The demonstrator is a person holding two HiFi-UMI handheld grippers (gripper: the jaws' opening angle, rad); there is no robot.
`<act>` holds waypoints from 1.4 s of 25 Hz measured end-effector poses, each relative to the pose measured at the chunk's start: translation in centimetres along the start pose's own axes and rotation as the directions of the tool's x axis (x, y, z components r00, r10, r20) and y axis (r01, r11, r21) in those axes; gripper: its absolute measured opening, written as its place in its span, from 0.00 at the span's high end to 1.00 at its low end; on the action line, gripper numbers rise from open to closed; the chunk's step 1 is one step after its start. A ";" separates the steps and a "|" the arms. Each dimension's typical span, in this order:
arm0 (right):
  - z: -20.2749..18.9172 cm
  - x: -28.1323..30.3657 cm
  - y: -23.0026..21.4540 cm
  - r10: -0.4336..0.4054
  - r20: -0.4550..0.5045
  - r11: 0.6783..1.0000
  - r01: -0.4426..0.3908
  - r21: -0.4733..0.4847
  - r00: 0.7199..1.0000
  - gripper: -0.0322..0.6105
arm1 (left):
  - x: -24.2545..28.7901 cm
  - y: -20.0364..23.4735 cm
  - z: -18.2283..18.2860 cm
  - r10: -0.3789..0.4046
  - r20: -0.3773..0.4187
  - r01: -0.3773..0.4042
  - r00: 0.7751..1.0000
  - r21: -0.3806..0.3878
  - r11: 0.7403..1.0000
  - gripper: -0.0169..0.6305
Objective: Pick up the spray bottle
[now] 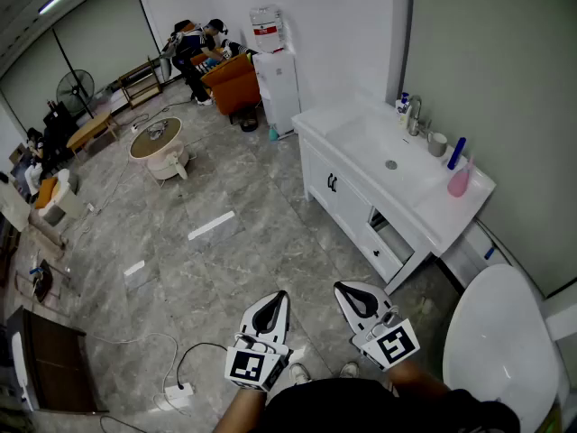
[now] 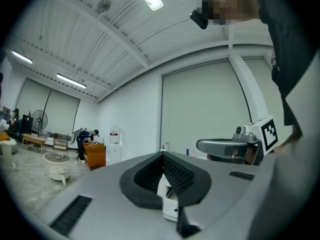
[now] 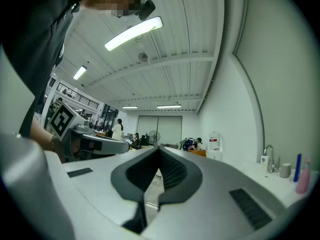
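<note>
Spray bottle (image 1: 460, 179), pink and translucent, stands at the wall end of a glossy white vanity counter (image 1: 356, 138), well apart from both claws. Below lies a grey marbled tile floor (image 1: 225, 269).

In the left gripper view, the left gripper (image 2: 163, 156) has its ribbed black pads together, holding nothing.

In the right gripper view, the right gripper (image 3: 159, 149) is likewise closed and empty, and the bottle shows at the far right edge.

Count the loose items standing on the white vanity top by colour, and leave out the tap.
Pink bottle: 1
Blue bottle: 1
Grey cup: 1
Small white bottle beside the tap: 1
Total: 4
</note>
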State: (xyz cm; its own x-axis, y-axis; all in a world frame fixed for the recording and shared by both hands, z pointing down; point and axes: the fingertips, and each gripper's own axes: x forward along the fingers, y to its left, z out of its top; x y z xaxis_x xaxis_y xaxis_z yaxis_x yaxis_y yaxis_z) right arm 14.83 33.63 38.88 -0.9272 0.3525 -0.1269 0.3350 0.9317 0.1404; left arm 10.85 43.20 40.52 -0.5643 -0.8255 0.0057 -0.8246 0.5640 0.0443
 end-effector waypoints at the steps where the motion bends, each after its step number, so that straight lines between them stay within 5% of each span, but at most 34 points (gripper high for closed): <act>1: 0.1 -0.1 0.0 0.000 0.000 1.000 0.000 0.001 1.000 0.95 | -0.1 -0.1 0.1 0.000 0.002 0.000 1.000 0.001 1.000 0.98; 18: 0.1 0.3 0.7 -0.006 0.006 0.998 0.006 0.055 1.000 0.95 | -0.9 0.2 -0.1 -0.002 -0.001 0.002 1.000 -0.015 1.000 0.98; 31: -0.1 4.1 3.0 -0.059 0.009 0.998 0.059 0.000 0.998 0.95 | -1.9 4.7 -0.4 -0.045 0.008 0.045 0.999 -0.011 0.999 0.98; 35: -0.6 4.8 3.4 -0.120 -0.004 0.993 0.120 -0.003 0.993 0.77 | -2.6 5.9 -0.6 -0.064 -0.005 0.064 0.998 -0.014 0.998 0.98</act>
State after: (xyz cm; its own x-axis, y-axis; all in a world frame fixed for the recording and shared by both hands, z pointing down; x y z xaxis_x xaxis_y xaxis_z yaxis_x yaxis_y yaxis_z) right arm 11.36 38.41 39.31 -0.9614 0.2375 -0.1393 0.2205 0.9671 0.1271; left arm 7.43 48.64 41.35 -0.5100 -0.8602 0.0078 -0.8585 0.5095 0.0586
